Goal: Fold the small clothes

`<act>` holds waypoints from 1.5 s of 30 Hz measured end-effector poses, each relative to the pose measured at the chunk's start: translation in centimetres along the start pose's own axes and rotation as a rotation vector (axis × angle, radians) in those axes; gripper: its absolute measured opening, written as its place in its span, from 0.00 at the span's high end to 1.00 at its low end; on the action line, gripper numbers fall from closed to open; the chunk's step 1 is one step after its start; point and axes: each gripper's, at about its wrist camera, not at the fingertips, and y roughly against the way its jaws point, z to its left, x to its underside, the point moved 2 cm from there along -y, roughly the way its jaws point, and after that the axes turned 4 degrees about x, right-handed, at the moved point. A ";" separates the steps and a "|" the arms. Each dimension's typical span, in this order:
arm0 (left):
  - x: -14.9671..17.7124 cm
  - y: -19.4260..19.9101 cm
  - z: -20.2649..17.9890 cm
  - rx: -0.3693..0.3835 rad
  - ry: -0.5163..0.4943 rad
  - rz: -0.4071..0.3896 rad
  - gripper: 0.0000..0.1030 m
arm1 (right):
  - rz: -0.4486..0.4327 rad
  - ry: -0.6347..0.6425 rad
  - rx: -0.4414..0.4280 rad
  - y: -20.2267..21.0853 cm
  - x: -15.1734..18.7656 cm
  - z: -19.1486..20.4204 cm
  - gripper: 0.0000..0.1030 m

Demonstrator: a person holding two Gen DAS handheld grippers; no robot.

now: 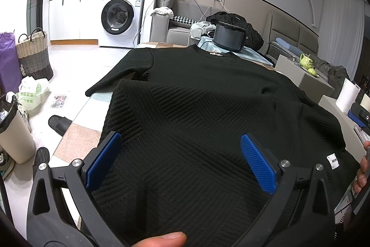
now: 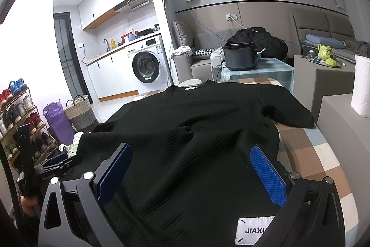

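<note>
A black ribbed short-sleeve shirt [image 1: 196, 108] lies spread on a checked table, collar at the far end. It also shows in the right wrist view [image 2: 196, 131], with a white "JIAXU" label [image 2: 253, 229] at its near hem. My left gripper [image 1: 181, 142] is open, its blue pads either side of the shirt's near left hem. My right gripper [image 2: 190, 154] is open over the near right hem, pads apart with cloth between them. The left gripper also appears at the left of the right wrist view [image 2: 57, 161].
The checked tablecloth [image 2: 307, 154] shows to the right of the shirt. A dark rice cooker [image 2: 240, 57] stands beyond the collar. A paper towel roll [image 2: 360, 85] stands on a grey block at right. A woven basket [image 1: 34, 54], bags and a slipper [image 1: 59, 124] lie on the floor left.
</note>
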 end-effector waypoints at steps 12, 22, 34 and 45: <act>-0.1 0.0 0.0 0.008 0.014 0.005 0.01 | 0.016 0.008 0.036 -0.7 -0.3 -0.1 0.00; -3.3 0.5 0.5 0.019 0.077 0.010 0.01 | 0.041 -0.040 0.022 -1.0 -2.6 -0.5 0.00; -11.8 1.5 0.9 0.035 0.047 -0.017 0.01 | 0.026 -0.139 0.064 0.2 -9.7 -0.8 0.00; -13.8 -4.1 3.9 -0.018 0.116 0.064 0.01 | 0.158 -0.479 0.253 -6.0 -8.4 -11.4 0.06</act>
